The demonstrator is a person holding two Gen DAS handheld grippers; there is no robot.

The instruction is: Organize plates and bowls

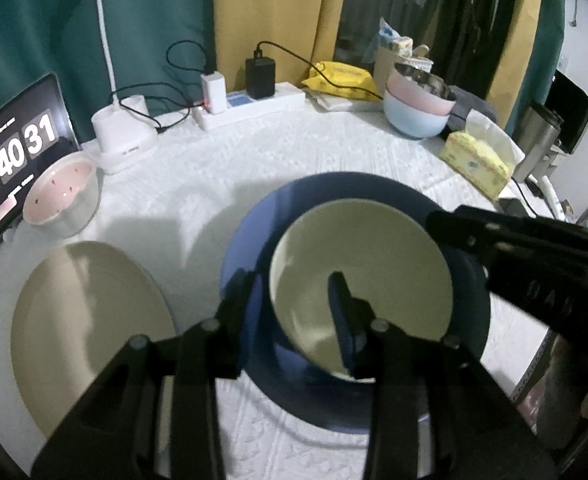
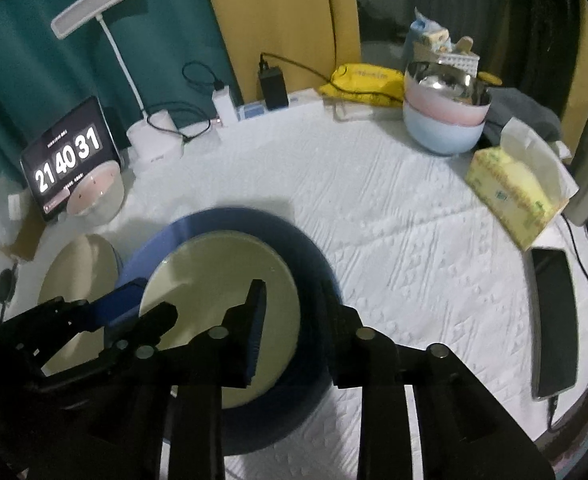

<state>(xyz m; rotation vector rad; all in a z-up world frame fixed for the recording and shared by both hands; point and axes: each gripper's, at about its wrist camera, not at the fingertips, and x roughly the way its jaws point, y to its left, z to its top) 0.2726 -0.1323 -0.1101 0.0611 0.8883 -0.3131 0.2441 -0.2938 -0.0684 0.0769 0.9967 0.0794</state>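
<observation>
White quilted tablecloth [image 2: 394, 220] covers the table, teal and yellow curtains behind. Landmark: the big blue plate [image 1: 470, 304], lying flat on the cloth near the front edge. On top of it, a smaller cream plate [image 1: 358, 272], tilted, one side lifted off the blue one.

My left gripper [image 1: 294, 300] straddles the near-left rim of that cream plate: one finger outside and under the rim, over the blue plate, the other on the cream face. Jaws are spread a fair way; whether the pads actually press the plate I cannot tell. My right gripper [image 2: 294, 320] comes at the same stack from the right side, one finger over the cream plate [image 2: 222, 300], the other beyond the blue plate's [image 2: 314, 264] right rim, jaws wide apart and clamping nothing. In the left wrist view it shows as a black body over the blue plate's right edge.

Left of the blue plate, a second cream plate [image 1: 86, 320] lies flat on the cloth, just beside it. Behind-left, a small bowl with pink inside [image 1: 60, 200] leans against a tablet showing a clock [image 1: 10, 160]. Behind the blue plate, far edge: white lamp base [image 1: 124, 136] and a power strip with chargers [image 1: 250, 106]. Behind-right: stacked bowls [image 2: 444, 120], pale blue under pink, a metal one on top. Right of the blue plate, well apart: yellow tissue box [image 2: 514, 196] and a dark phone [image 2: 556, 320] on a cable.
</observation>
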